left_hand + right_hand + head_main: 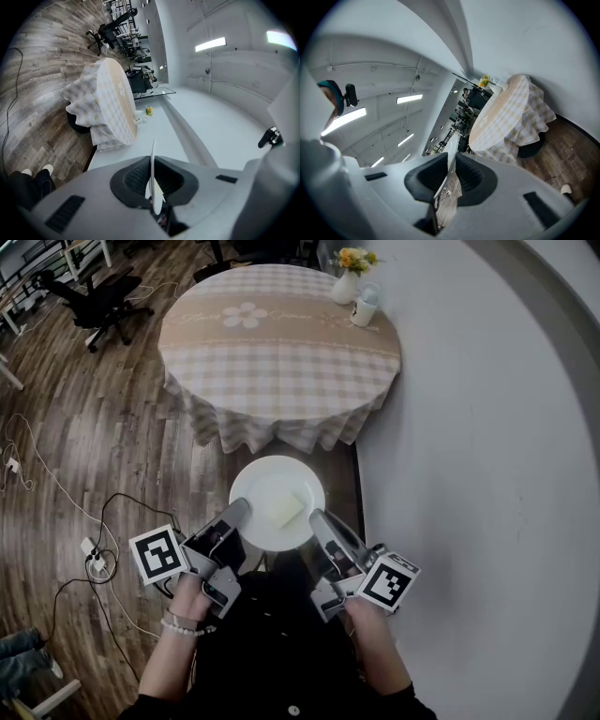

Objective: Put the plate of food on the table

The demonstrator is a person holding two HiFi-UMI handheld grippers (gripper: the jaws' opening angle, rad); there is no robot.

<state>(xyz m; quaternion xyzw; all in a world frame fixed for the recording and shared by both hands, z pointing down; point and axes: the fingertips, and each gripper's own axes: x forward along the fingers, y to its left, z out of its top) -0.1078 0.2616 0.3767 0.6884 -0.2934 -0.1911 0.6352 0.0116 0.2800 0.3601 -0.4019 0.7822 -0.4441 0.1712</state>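
The left gripper (240, 510) and the right gripper (320, 519) each pinch an opposite edge of the plate (265, 479). With the food (286, 510) on it, the plate hangs over the floor (112, 427), just short of the table (281, 352). It is lifted, I'd say; reaching the table and setting it down remain.

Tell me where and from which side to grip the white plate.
Grip the plate by its thin rim at opposite edges, coming in level from left and right, as the left gripper and right gripper do. The rim slips between jaws, and a two-sided hold should keep the food level.
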